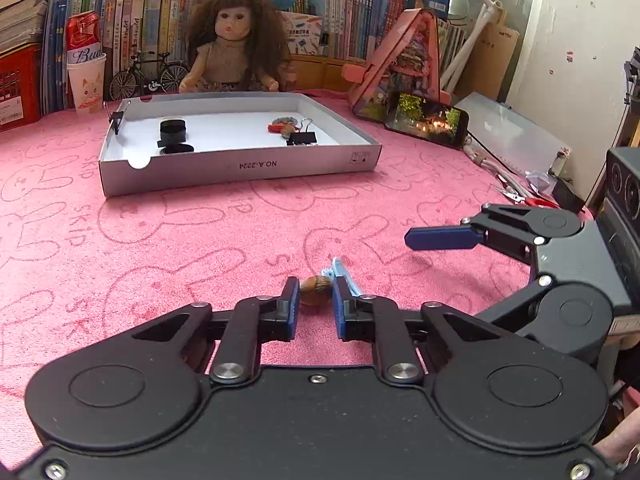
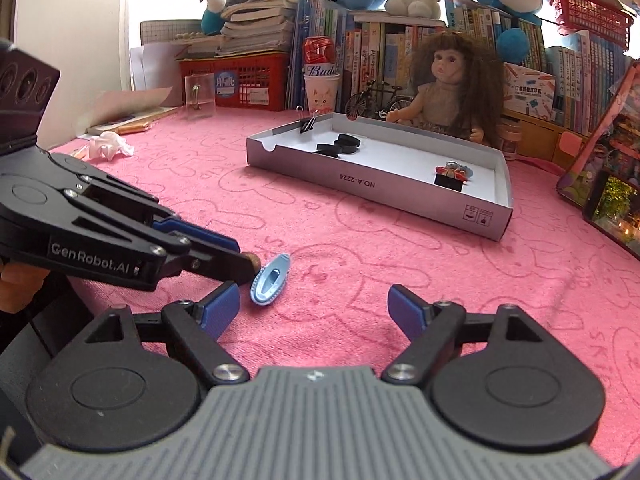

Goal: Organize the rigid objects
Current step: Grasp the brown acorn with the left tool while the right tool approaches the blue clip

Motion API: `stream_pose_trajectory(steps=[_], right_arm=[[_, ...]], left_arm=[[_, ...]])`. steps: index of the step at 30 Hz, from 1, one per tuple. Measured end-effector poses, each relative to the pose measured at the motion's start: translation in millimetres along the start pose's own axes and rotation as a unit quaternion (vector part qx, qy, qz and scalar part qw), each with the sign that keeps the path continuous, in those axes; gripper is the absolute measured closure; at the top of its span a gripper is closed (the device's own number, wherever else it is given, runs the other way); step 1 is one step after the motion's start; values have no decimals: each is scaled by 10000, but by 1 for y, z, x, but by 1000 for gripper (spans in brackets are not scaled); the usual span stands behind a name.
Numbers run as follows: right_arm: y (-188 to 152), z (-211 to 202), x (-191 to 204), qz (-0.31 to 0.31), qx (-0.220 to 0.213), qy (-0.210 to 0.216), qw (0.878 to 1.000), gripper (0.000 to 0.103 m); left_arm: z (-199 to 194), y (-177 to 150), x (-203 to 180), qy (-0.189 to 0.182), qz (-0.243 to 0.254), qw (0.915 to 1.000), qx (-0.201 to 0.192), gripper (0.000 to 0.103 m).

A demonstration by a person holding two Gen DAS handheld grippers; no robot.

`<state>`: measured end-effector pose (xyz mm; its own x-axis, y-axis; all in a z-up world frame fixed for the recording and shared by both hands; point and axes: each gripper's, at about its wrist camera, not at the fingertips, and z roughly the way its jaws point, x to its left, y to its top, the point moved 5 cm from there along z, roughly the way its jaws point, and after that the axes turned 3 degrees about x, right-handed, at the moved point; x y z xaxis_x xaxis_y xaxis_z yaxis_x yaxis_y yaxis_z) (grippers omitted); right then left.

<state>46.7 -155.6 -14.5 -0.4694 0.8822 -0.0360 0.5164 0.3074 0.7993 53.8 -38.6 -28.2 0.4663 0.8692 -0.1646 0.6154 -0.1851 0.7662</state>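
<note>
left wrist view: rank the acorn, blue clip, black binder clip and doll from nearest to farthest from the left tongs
1. Acorn, between the left tongs.
2. Blue clip, just behind on the right.
3. Black binder clip, in the box's right end.
4. Doll, behind the box.

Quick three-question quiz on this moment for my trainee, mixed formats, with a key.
1. True or false: the left gripper is shut on the small brown acorn-like nut.
2. Which gripper stands open with nothing between its fingers? A) left B) right gripper
3. Fill in: the light blue clip lies on the pink towel, not yet in the grey cardboard ____.

Key: 1 true; 2 B; 3 tray.
</note>
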Motion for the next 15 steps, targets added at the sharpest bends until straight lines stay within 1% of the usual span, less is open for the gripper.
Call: stream_pose_trajectory(steps=[1, 4, 7, 12, 15], right_arm=[[0, 2, 1, -56, 13, -42, 10000, 14], [2, 4, 0, -153, 6, -258, 9995, 14], [4, 6, -8, -91, 20, -438, 9990, 14], [4, 10, -26, 177, 108, -814, 9965, 14], [3, 12, -40, 504, 158, -1042, 9932, 14]], left_arm=[[-1, 2, 1, 36, 13, 10000, -32, 96], [0, 5, 6, 182, 14, 9998, -60, 96], [3, 5, 10, 283, -32, 9996, -39, 96], [8, 3, 7, 273, 31, 9996, -39, 95], [12, 1, 3, 306, 92, 9995, -38, 94]])
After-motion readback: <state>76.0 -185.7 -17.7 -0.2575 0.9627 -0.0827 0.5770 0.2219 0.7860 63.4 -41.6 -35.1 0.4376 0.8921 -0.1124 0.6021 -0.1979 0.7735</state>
